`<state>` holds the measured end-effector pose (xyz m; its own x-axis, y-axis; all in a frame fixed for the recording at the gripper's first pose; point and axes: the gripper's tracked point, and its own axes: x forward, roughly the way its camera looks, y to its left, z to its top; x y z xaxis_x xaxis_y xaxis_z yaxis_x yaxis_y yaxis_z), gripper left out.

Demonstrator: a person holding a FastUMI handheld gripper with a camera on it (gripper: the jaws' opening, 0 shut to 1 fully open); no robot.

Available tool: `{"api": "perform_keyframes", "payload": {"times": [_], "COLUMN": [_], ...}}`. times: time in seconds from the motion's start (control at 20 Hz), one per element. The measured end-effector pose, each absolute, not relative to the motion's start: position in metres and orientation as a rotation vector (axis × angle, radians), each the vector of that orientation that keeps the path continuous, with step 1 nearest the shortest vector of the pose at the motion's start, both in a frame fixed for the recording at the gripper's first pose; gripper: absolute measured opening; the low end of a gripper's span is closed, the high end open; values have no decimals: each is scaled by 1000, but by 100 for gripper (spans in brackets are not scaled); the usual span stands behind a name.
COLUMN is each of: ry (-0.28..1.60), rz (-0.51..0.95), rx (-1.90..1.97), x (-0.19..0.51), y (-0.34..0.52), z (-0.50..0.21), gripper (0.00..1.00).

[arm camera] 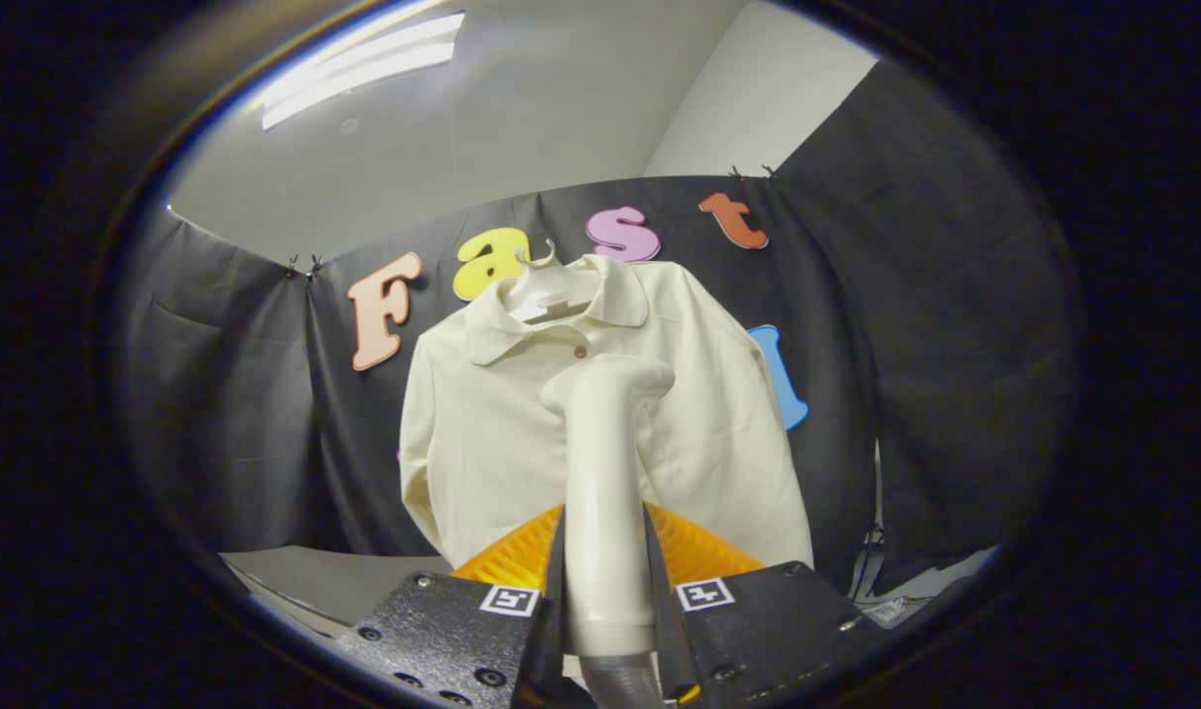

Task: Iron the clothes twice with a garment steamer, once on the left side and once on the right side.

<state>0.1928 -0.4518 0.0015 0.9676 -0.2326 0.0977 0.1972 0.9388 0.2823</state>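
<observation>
Steamer (605, 492): cream wand, upright, clamped between the two fingers, its head just before the shirt's chest.
Shirt (482, 443): cream polo, long sleeves, buttoned collar, hanging on a hanger, facing the steamer.

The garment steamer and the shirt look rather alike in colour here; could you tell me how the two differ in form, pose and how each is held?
The garment steamer is a smooth rigid wand; the shirt is soft cloth with a collar and a button. The steamer stands upright, clamped between the fingers of the gripper; the shirt hangs from a hanger against the booth wall. The steamer sits in front, covering the shirt's middle. Both are cream.
</observation>
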Motion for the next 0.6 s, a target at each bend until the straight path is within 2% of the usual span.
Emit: {"api": "perform_keyframes", "payload": {"times": [0.3,0.6], "ry": [-138,-111], "rz": [-268,-246], "rx": [323,425], "x": [231,240], "y": [-481,-479], "z": [-6,-44], "gripper": [36,36]}}
